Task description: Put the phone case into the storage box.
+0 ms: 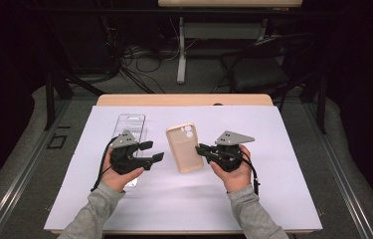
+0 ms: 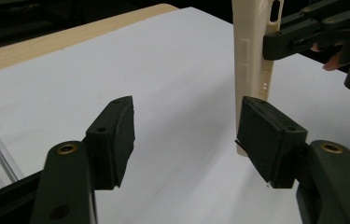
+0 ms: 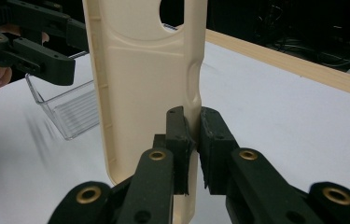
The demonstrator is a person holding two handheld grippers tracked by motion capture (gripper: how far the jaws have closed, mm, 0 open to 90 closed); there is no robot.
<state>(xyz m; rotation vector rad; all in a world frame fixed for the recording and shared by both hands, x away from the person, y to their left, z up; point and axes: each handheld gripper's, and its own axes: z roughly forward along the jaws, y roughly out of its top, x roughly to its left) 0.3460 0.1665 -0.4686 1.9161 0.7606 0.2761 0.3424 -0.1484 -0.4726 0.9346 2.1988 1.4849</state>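
Note:
A cream phone case point(image 1: 184, 147) with a camera cut-out sits at the middle of the white sheet point(image 1: 174, 199), hollow side up. My right gripper point(image 1: 200, 149) is shut on its right side wall; in the right gripper view the two pads point(image 3: 178, 140) pinch that wall of the case point(image 3: 144, 93). My left gripper point(image 1: 152, 151) stands open a short way left of the case, nothing between its jaws. In the left gripper view the open left gripper point(image 2: 186, 135) faces the case's edge point(image 2: 252, 60). Whether the case rests on the sheet or is lifted I cannot tell.
A clear plastic box point(image 1: 132, 124) lies on the sheet behind and under my left hand, also visible as the box point(image 3: 70, 112) in the right gripper view. The wooden table edge point(image 1: 184, 99) runs along the back. A chair point(image 1: 258, 69) and cables stand beyond.

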